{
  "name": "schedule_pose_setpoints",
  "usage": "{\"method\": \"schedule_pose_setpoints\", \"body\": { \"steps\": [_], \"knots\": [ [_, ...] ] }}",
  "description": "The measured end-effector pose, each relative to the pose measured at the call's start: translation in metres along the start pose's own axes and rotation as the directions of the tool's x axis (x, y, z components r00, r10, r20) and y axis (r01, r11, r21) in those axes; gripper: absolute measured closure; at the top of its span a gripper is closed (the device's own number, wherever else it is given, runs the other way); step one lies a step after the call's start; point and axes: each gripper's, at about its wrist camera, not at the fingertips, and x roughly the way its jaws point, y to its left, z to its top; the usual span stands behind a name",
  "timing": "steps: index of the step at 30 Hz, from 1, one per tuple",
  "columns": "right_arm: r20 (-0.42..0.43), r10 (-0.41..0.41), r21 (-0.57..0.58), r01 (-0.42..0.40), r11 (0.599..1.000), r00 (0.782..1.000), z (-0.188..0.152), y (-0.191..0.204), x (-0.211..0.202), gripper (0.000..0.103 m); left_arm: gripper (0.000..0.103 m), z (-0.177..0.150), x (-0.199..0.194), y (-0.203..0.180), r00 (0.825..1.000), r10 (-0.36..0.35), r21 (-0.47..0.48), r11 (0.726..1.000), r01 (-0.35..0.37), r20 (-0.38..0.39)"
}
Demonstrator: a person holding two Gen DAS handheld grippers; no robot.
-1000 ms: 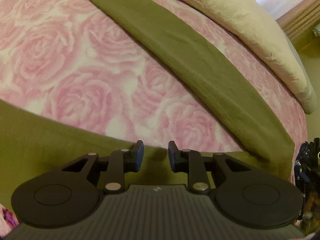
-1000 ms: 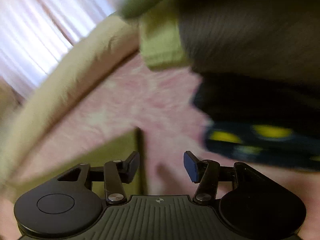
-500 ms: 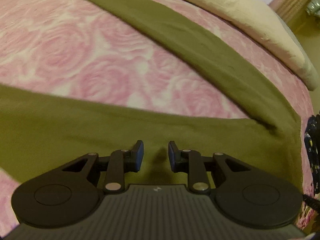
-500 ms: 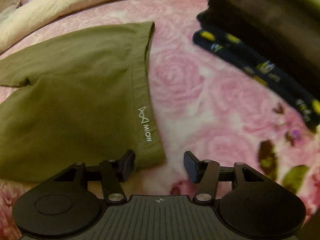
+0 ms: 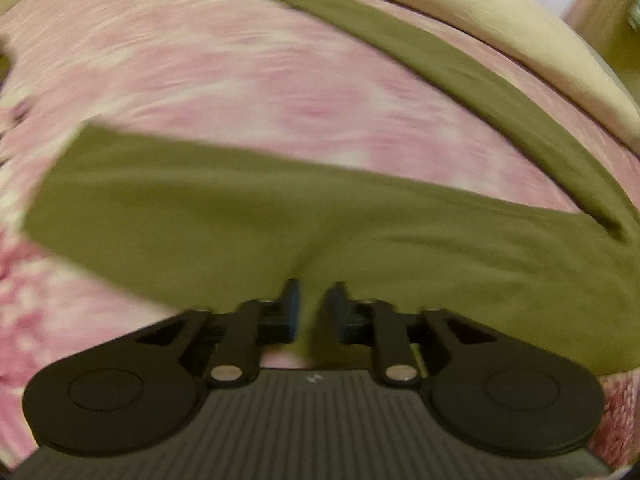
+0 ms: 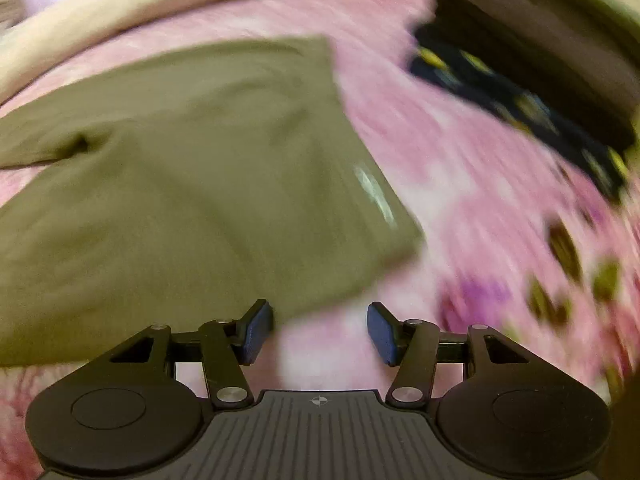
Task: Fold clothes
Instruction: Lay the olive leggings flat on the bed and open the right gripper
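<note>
Olive green trousers (image 5: 240,216) lie spread on a pink rose bedspread (image 5: 240,80). One leg runs across just ahead of my left gripper (image 5: 316,304) and the other leg (image 5: 480,92) slants away to the far right. The left jaws are closing, with a puckered fold of the near leg pinched between them. In the right wrist view the waistband end of the trousers (image 6: 180,184) shows a white logo (image 6: 374,192). My right gripper (image 6: 320,332) stands open at the waistband's near corner. Its left finger is by the cloth's edge and bedspread shows in the gap. Both views are blurred.
A cream blanket (image 5: 500,28) lies along the far edge of the bed, also in the right wrist view as the cream blanket (image 6: 160,12). A pile of dark clothes with yellow marks (image 6: 520,108) lies at the right. Bedspread (image 6: 460,184) separates it from the trousers.
The left gripper slid over the near trouser leg and its jaws narrowed onto a fold. The right gripper swung from the dark clothes pile to the waistband corner, still open.
</note>
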Motion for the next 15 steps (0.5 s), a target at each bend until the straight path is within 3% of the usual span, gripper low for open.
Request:
{"method": "schedule_pose_setpoints", "body": {
  "steps": [2,4,5,7,10,15],
  "knots": [
    [-0.041,-0.002,0.063,0.005,0.998,0.999,-0.009,-0.001,-0.016,0.049,0.097,0.001,-0.012,0.038,1.0,0.011,-0.039,0.999,-0.011,0.002],
    [-0.049,0.008,0.109,-0.003,0.994,0.999,-0.02,0.009,-0.038,0.049,0.09,0.006,-0.024,0.065,0.992,0.122,-0.054,0.991,-0.123,-0.017],
    [-0.052,0.019,0.129,-0.012,0.992,0.998,-0.026,0.018,-0.049,0.049,0.078,0.009,-0.03,0.08,0.98,0.195,-0.059,0.979,-0.197,-0.035],
    [-0.052,0.049,0.172,-0.039,0.984,0.997,-0.037,0.037,-0.073,0.049,0.08,0.014,-0.045,0.112,0.944,0.306,-0.081,0.945,-0.317,-0.12],
    [-0.044,0.107,0.204,-0.096,0.974,0.993,-0.054,0.07,-0.112,0.049,0.08,0.021,-0.085,0.138,0.946,0.289,-0.116,0.945,-0.306,-0.146],
    [-0.017,0.183,0.129,-0.18,0.975,0.983,-0.07,0.124,-0.171,0.049,0.076,0.047,-0.155,0.109,0.981,0.172,-0.021,0.984,-0.175,-0.094]
  ]
}}
